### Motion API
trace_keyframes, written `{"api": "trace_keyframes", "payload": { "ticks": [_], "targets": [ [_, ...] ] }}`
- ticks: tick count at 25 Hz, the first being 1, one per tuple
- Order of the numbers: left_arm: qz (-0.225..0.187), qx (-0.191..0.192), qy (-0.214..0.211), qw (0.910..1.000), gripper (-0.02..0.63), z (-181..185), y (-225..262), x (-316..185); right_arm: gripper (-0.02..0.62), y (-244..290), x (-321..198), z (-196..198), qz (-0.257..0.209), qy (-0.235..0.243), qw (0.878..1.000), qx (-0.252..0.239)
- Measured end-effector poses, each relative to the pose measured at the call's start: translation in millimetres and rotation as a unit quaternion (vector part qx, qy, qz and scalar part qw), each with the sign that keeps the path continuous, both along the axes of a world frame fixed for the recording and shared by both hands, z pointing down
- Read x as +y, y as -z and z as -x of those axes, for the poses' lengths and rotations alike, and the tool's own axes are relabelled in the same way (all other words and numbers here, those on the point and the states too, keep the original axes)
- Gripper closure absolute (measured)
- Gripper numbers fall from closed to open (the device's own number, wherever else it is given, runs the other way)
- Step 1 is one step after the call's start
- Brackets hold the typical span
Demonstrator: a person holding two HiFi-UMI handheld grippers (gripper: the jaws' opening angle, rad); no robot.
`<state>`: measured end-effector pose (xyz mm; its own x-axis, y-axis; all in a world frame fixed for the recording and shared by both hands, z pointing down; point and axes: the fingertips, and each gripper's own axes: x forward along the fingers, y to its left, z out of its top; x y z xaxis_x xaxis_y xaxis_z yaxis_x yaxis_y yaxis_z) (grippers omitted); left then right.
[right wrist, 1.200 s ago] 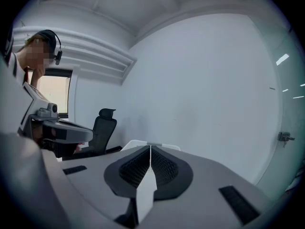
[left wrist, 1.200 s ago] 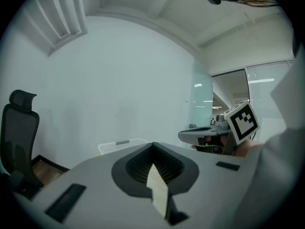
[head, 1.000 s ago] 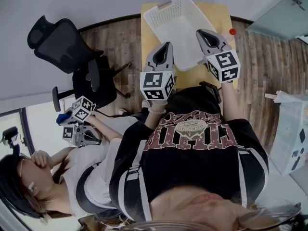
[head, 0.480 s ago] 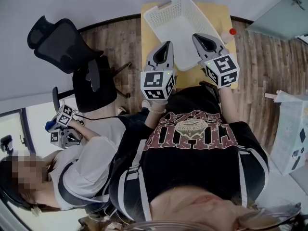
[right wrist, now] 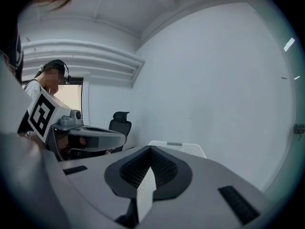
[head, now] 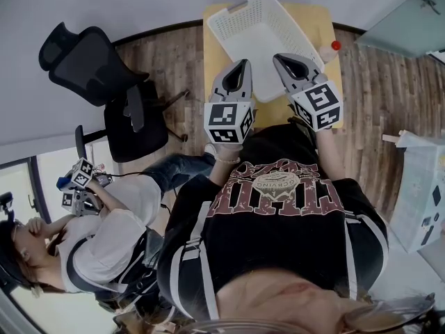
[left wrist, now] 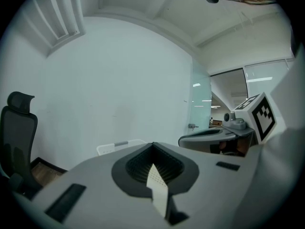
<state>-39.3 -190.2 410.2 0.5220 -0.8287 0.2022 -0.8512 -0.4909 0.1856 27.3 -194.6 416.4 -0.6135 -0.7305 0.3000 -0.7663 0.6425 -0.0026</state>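
Observation:
In the head view my left gripper (head: 237, 68) and right gripper (head: 286, 61) are held side by side in front of my chest, both pointing at a white slotted basket (head: 224, 40) on a small wooden table (head: 213, 54). In each gripper view the jaws meet along one line with nothing between them: left gripper (left wrist: 152, 145), right gripper (right wrist: 150, 148). Neither touches the basket. The basket's rim shows beyond the tips as the basket (left wrist: 121, 144) and the basket (right wrist: 178, 147). In the left gripper view, the right gripper (left wrist: 215, 138) shows at the right.
A bottle with a red cap (head: 332, 47) stands at the table's right edge. A black office chair (head: 94, 72) is on the wood floor to the left. A seated person (head: 97, 235) at lower left holds another gripper pair (head: 78, 184). A pale box (head: 424, 193) sits at far right.
My right gripper has swung a little left, towards the left one, and turned its marker cube. The seated person at lower left has shifted their grippers further left and down.

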Motion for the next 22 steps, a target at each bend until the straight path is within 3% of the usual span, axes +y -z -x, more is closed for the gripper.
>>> {"api": "trace_keyframes", "payload": {
  "ticks": [22],
  "targets": [
    [0.001, -0.002, -0.005, 1.0000, 0.560, -7.7, 1.5, 2.5, 0.578, -1.3, 0.5, -3.2, 0.002, -0.004, 1.000, 0.003]
  ]
}}
